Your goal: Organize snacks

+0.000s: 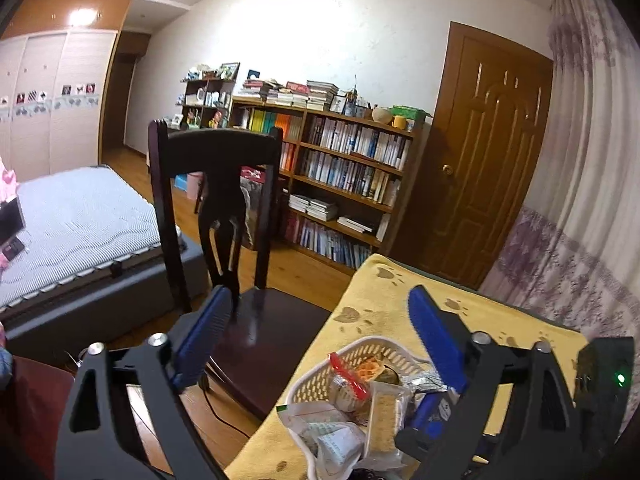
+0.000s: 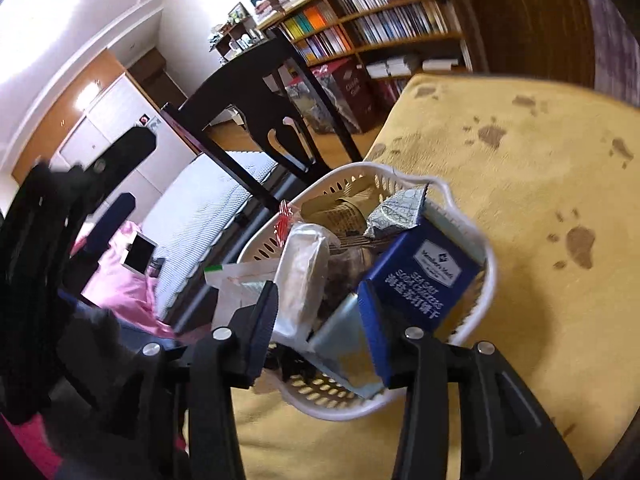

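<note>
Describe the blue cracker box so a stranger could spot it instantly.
Find the yellow paw-print cloth and the white slotted basket on it. The blue cracker box leans at the basket's right side, the only dark blue pack, with white "Sea Salt Soda Crackers" lettering.

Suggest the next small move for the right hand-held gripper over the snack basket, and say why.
Probably close the right hand-held gripper on the blue cracker box: its fingers are open on either side of the packets in the white basket, and the box leans against one finger.
</note>
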`<state>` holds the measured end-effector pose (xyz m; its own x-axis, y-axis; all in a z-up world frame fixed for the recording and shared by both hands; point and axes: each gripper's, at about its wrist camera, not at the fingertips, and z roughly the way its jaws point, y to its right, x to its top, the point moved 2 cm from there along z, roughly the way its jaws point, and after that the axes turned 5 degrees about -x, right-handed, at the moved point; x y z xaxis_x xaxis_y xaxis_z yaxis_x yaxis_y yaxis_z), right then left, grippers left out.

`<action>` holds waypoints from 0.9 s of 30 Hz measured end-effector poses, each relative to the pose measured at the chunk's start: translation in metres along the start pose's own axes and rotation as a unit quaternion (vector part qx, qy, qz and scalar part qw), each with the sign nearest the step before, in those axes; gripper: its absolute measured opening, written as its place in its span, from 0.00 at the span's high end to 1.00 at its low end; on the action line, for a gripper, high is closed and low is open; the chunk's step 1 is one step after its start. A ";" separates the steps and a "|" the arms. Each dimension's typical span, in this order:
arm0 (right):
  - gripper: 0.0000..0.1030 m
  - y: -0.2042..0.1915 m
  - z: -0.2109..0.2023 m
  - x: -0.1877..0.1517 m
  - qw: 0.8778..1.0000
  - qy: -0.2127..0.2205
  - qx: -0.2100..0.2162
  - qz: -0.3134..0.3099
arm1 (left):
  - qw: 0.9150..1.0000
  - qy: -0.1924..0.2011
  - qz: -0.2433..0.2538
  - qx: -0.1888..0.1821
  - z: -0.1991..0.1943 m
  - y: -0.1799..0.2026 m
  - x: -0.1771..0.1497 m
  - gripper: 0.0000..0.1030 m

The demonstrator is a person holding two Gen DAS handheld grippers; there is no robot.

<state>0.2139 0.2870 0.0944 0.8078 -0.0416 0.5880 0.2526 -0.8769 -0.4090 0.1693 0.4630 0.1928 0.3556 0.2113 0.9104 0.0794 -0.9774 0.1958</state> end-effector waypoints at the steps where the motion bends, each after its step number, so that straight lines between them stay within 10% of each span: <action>1: 0.59 0.000 -0.002 -0.002 1.000 0.003 -0.004 -0.007 | 1.000 0.001 0.002 0.000 -0.001 0.000 0.000 0.10; 23: 0.50 0.023 -0.054 -0.052 0.993 0.065 -0.072 -0.062 | 0.997 0.010 0.079 0.004 -0.018 0.037 -0.010 0.10; 27: 0.30 0.026 -0.069 -0.061 0.989 0.086 -0.091 -0.073 | 0.992 0.011 0.123 0.007 -0.027 0.051 -0.017 0.05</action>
<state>0.1346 0.2337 0.0963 0.6629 0.0250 0.7483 0.2474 -0.9506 -0.1874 0.1417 0.4097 0.1971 0.3454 -0.0337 0.9379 0.0065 -0.9992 -0.0383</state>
